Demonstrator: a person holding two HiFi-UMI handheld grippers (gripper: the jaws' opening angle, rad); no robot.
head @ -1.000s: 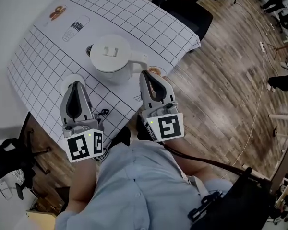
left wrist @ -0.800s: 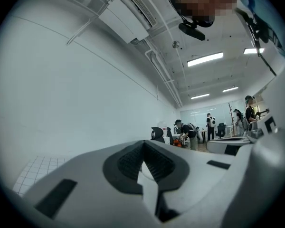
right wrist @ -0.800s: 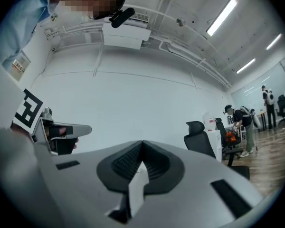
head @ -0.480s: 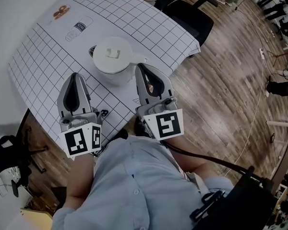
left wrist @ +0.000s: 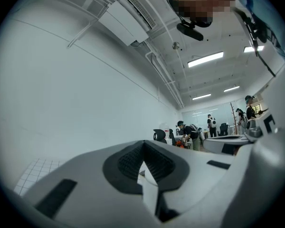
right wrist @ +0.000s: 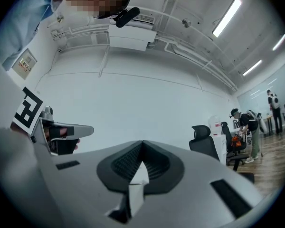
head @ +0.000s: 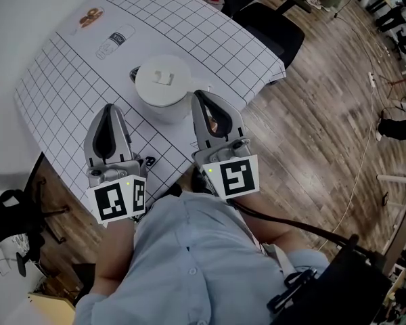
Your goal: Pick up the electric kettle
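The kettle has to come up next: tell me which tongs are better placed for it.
Right. The right tongs sit shut at the handle of the kettle, which juts toward that side. The left tongs, also shut, are short of its round body, with no handle near them.

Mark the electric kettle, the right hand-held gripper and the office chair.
electric kettle point(head: 164, 80), head view, middle of its white lid.
right hand-held gripper point(head: 199, 99), head view, between its fingertips, at the kettle's handle.
office chair point(head: 271, 28), head view, on its black seat.
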